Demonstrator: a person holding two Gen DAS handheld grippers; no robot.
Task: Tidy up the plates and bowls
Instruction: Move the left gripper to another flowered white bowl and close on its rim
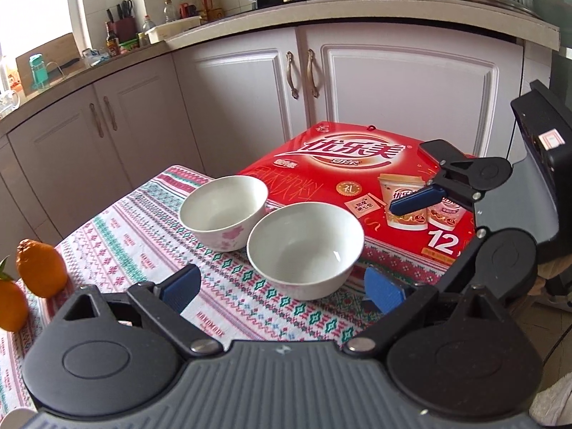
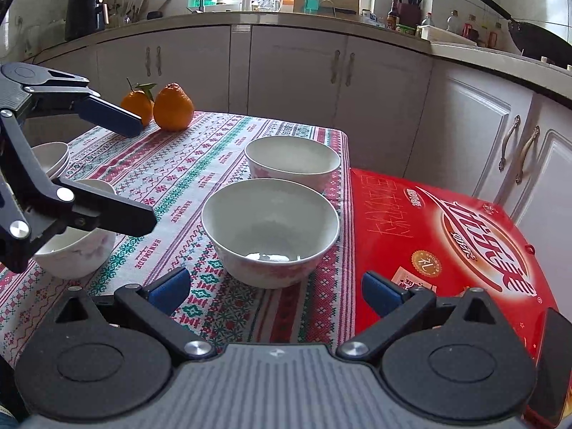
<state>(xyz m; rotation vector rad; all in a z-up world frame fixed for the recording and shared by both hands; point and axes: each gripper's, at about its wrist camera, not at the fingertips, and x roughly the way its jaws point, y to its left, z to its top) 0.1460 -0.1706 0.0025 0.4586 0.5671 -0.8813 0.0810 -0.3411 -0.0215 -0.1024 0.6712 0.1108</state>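
right gripper [image 2: 275, 291] gapes empty just short of the near bowl [image 2: 270, 230] | left gripper [image 1: 282, 286] also spread wide, holding nothing | far bowl [image 2: 292, 162] just behind, both on the patterned cloth [image 2: 178, 186] beside the red box [image 2: 447, 236] | best move: straddle the near rim squarely, close gently, lift clear before nesting | more bowls [image 2: 77, 250] wait at left.

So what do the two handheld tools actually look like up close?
Both match: the left tool and right tool have black jointed arms with silver pivot screws, blue fingertip pads, round black side discs and a grey ribbed body between them.
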